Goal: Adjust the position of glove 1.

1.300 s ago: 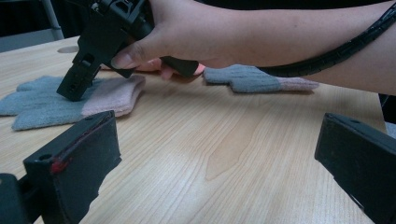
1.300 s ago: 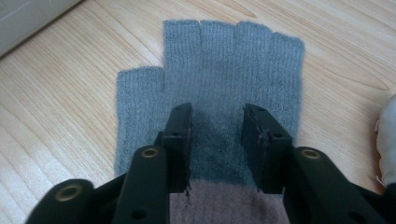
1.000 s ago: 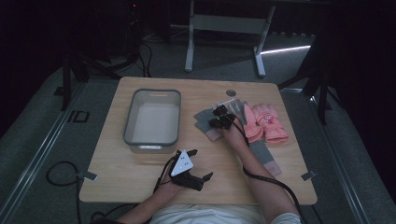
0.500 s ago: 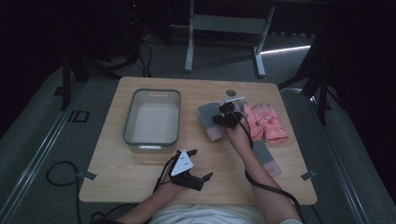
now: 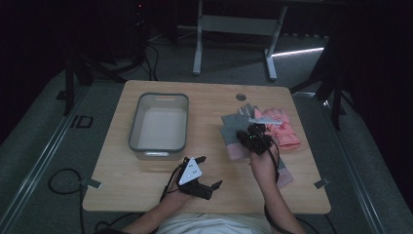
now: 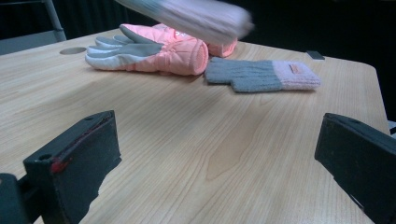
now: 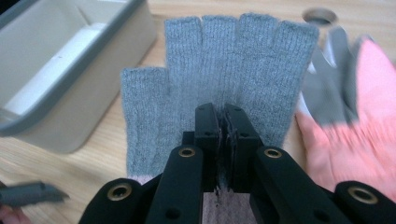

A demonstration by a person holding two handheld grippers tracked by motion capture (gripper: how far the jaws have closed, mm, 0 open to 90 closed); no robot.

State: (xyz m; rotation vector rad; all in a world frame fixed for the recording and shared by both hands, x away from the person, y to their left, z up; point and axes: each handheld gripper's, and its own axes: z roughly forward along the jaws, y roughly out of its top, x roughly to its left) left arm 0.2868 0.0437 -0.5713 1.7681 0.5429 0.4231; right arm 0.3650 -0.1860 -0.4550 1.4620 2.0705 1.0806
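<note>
My right gripper (image 7: pixel 219 119) is shut on a grey knit fingerless glove (image 7: pixel 233 70) with a pink cuff, its fingers spread away from me. From above, this gripper (image 5: pixel 249 134) holds the glove (image 5: pixel 230 130) at the table's right-centre, next to a pair of pink padded gloves (image 5: pixel 285 127). A second grey knit glove (image 6: pixel 247 74) lies flat beyond the pink gloves (image 6: pixel 163 51) in the left gripper view. My left gripper (image 5: pixel 209 171) rests near the front edge, its jaws open wide over bare wood (image 6: pixel 219 163).
A grey plastic bin (image 5: pixel 159 126), with nothing in it, stands left of the gloves; its wall (image 7: pixel 70 79) is close on the left in the right gripper view. The wooden table (image 5: pixel 146 195) has a round cable hole (image 5: pixel 241 96) at the back.
The right gripper and the grey glove have shifted slightly right and toward the person. The left gripper has stayed in place.
</note>
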